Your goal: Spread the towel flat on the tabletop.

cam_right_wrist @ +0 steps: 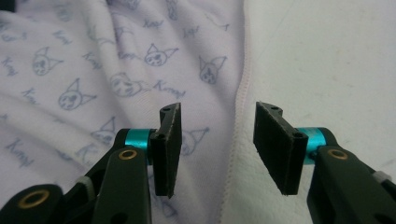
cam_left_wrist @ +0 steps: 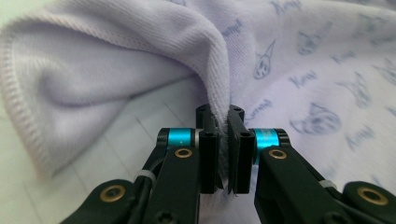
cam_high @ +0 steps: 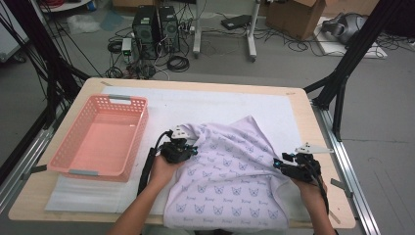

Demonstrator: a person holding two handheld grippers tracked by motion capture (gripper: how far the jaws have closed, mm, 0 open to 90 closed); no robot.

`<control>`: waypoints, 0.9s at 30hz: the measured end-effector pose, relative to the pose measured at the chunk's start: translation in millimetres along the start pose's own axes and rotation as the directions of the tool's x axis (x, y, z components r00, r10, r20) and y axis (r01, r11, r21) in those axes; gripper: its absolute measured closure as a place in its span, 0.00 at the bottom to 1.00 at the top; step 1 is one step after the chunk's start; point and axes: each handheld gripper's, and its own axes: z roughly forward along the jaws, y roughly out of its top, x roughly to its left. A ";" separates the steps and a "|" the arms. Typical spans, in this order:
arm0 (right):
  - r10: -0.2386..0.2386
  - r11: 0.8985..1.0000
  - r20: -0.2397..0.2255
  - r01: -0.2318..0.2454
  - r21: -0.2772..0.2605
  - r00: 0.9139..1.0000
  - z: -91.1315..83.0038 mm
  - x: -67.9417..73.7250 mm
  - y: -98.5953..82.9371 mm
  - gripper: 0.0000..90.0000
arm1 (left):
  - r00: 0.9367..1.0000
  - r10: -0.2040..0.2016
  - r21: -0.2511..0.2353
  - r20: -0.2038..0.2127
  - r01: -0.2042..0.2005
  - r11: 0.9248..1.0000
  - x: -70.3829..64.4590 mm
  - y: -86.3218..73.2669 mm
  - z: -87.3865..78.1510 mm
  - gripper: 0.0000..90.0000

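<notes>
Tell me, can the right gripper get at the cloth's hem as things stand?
Probably yes: the right gripper stands open with the hem of the lilac cloth between its jaws, nothing blocking.

The lilac cloth carries a small cursive word printed again and again beside its cat faces. From here it looks like "Kenzi", though I can't read it surely.
</notes>
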 end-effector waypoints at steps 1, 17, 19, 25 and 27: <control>0.003 1.000 0.007 -0.003 0.003 1.000 0.8 -0.6 1.1 0.56 | 1.000 0.006 -0.003 0.007 -0.006 1.000 -2.6 -3.3 -4.3 0.94; 0.026 0.996 0.060 -0.030 0.080 0.998 51.3 -3.7 26.3 0.68 | 0.997 -0.010 -0.020 0.079 0.012 1.000 -19.8 -46.6 -50.9 0.93; 0.025 0.996 0.053 -0.029 0.084 0.998 49.9 -5.0 25.9 0.86 | 0.996 -0.010 -0.023 0.087 0.012 1.000 -18.9 -49.0 -52.3 0.92; -0.048 0.991 0.022 0.045 0.127 0.999 36.4 -0.1 22.5 0.95 | 0.994 -0.054 -0.021 0.092 0.056 0.998 -12.7 -44.9 -52.4 0.63; -0.065 0.988 0.022 0.061 0.145 0.998 27.5 -0.7 17.2 0.95 | 0.994 -0.068 -0.037 0.082 0.071 0.997 -9.4 -39.8 -54.3 0.50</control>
